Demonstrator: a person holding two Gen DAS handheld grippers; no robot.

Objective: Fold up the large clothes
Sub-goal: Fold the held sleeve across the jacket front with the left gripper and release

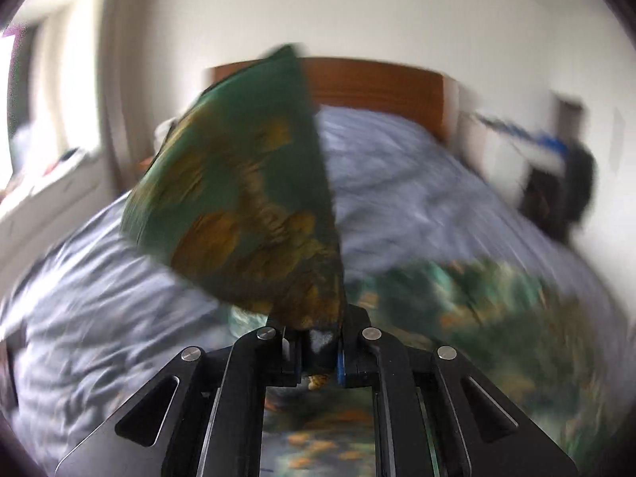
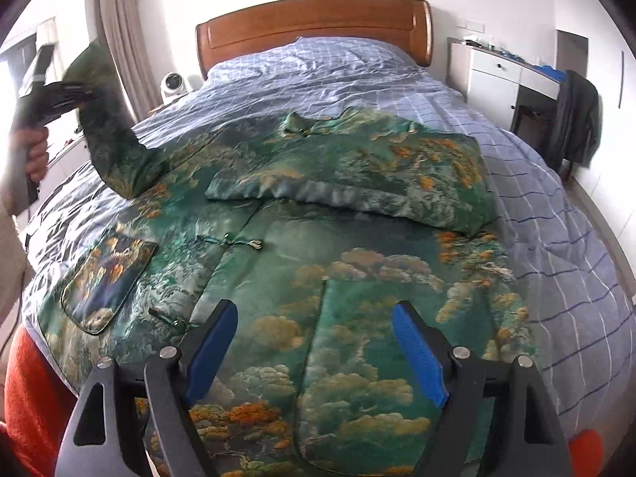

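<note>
Jaws of the left gripper (image 1: 318, 342) are clamped on the end of one sleeve (image 1: 242, 194) of the green patterned robe (image 2: 318, 246), and that sleeve stands up and away from the jaws, flaring wide toward the headboard (image 2: 314, 24); the left wrist view is blurred, so finer detail there cannot be told. From the right wrist view the same sleeve rises off the bed toward the left, held up by the left gripper in the person's hand (image 2: 33, 151). The jaws of the right gripper (image 2: 314, 351) stand wide apart and hold nothing, hovering over the robe's hem. The robe lies flat on the blue checked duvet (image 2: 556, 238), its long axis running from the hem near the right gripper up to the collar (image 2: 296, 123) toward the headboard. Its other sleeve is folded across the chest, pointing left
</note>
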